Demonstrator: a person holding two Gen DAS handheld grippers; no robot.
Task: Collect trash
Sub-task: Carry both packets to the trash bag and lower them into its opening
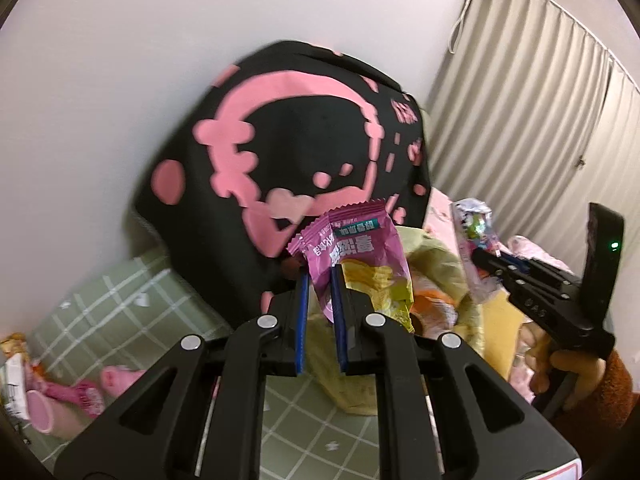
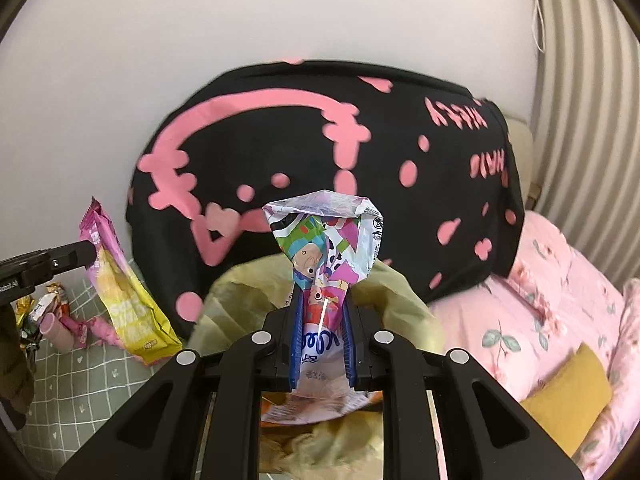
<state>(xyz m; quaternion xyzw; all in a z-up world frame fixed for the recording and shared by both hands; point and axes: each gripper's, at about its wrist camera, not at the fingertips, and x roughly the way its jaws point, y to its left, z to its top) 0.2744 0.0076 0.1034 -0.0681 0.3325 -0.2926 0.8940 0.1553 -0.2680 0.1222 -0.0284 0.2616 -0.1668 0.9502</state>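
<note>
Right gripper [image 2: 322,300] jaws clamp a cartoon-printed wrapper [image 2: 326,240], seemingly above yellow cloth [image 2: 248,292].

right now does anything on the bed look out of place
Yes: snack wrappers and a pink cup lie loose on the green checked sheet beside the black pillow. That litter does not belong on bedding.

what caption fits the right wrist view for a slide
Right gripper clamps a cartoon-print wrapper before a black-and-pink cushion; at left, the left gripper holds a purple-yellow snack wrapper.
</note>
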